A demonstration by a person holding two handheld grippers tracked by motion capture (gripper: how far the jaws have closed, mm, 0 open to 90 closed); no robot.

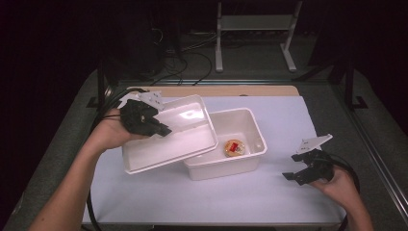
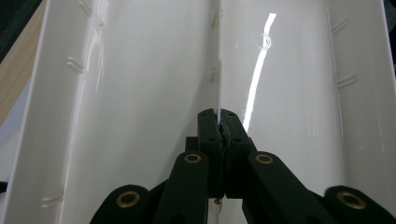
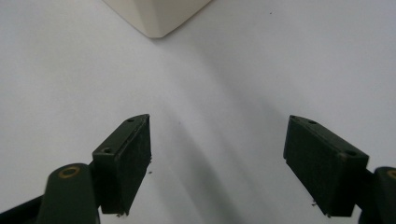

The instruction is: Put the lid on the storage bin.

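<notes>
White plastic lid [image 1: 178, 132] is pinched at its edge by the left gripper [image 1: 161, 129], tilted over the white box [image 1: 240, 139]; the right gripper [image 1: 296, 174] hangs spread, well apart.

Both black two-jaw grippers, left [image 1: 161, 129] and right [image 1: 293, 177], carry brass-coloured pivot screws, grey three-cornered top plates and trailing black cables; the person's forearms are sleeveless.

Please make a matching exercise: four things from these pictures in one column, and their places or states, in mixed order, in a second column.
Things:
1. lid
2. box
3. round item
4. right tool

States:
A. open, holds nothing, over the white mat
B. lies inside, on the bottom of the box
C. tilted, gripped at its rim by the left tool
D. stands on the mat, partly covered

Pairs: 1-C, 2-D, 3-B, 4-A
</notes>
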